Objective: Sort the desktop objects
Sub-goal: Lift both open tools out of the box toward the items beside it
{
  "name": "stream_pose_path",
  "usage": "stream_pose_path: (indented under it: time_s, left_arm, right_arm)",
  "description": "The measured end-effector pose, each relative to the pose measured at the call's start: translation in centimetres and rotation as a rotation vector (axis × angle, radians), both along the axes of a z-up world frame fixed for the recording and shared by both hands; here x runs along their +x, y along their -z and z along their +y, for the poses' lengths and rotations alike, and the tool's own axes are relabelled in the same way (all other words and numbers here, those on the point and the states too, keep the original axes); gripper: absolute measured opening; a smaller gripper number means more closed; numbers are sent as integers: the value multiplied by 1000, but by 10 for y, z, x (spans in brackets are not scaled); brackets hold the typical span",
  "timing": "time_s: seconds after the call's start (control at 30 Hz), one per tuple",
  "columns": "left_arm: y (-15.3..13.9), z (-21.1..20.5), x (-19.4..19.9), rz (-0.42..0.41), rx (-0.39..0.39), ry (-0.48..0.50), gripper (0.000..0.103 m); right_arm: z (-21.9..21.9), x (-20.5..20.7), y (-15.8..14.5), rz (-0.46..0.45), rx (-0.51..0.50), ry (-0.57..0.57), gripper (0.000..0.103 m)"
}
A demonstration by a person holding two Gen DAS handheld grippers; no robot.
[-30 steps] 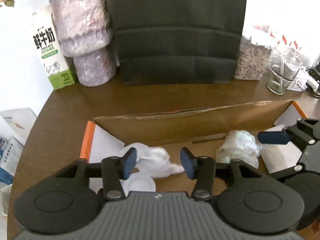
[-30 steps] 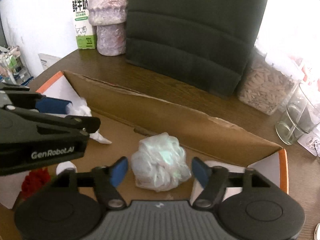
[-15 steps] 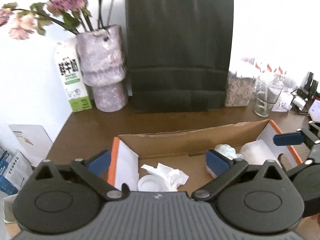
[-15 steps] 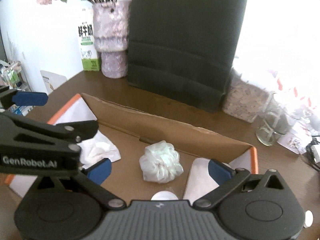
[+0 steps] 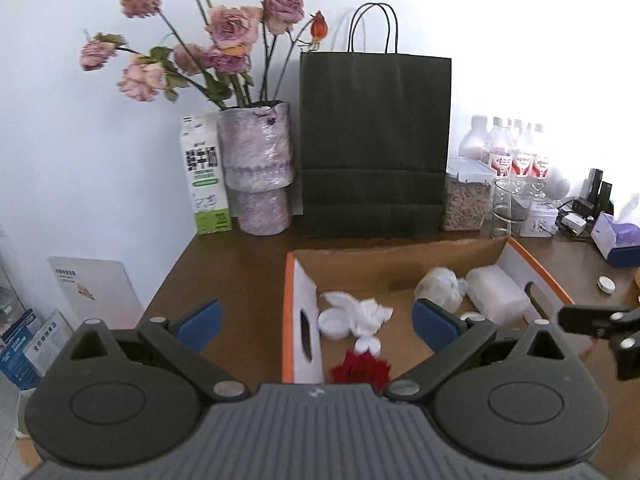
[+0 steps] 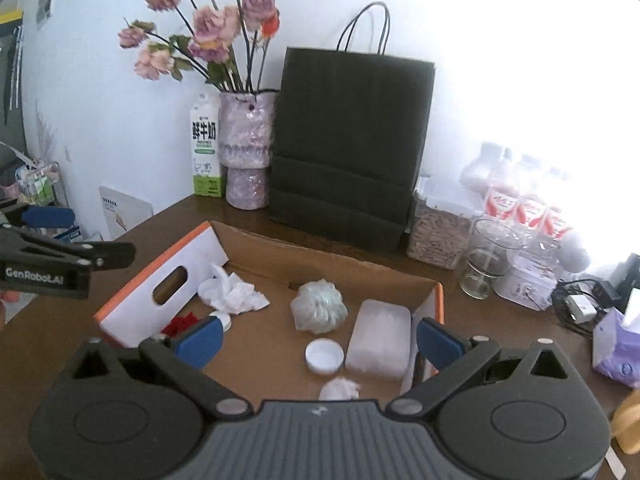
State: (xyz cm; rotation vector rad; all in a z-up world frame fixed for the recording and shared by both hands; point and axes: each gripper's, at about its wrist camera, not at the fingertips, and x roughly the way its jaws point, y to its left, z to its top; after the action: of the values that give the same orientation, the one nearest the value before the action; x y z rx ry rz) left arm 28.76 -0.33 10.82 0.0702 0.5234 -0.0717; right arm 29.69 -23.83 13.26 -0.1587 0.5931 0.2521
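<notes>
Both drops are done: my left gripper (image 5: 316,322) and right gripper (image 6: 318,340) are spread wide and empty above the cardboard box (image 6: 256,242). Next I must choose another loose object, maybe the bottle cap (image 5: 607,283) at the right edge.

We see the box (image 6: 436,300) on the worktop (image 6: 168,220); in it the tissue (image 6: 234,294) lies left, the bag wad (image 6: 320,306) middle, the packet (image 6: 380,338) right. Behind stand carton (image 6: 206,148), vase (image 6: 246,152), paper bag (image 6: 348,148).
</notes>
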Motion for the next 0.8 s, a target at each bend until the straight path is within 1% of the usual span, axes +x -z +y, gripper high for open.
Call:
stream_pose_path:
  time_s: [0.13,0.3,0.37,0.43,0.63,0.73,0.8]
  left_arm:
    - [9,10,-33,-29,-1,-10,103]
    - [28,18,-67,-49,36,-26,103]
    - [36,22,-77,-50,52,-34,103]
    - [43,28,-86,-40,53,-45,103]
    - [65,47,-98,13,44,-85,103]
    - [73,54,-94,42,39,-104,103]
    - [78,58,-91,54,32,-113,103]
  right_arm:
    - [-4,-36,9,-25,-1,-8,103]
    - [-3,-75,24,-50,4,-7,103]
    - [-3,-89,31,-50,11,1,103]
    - [-4,-98,40,-37,30,3,103]
    - [-4,-110,69,16,66,49,103]
    - [-2,-104,83,55,75,65,103]
    - [3,-96,88,73,60,73,103]
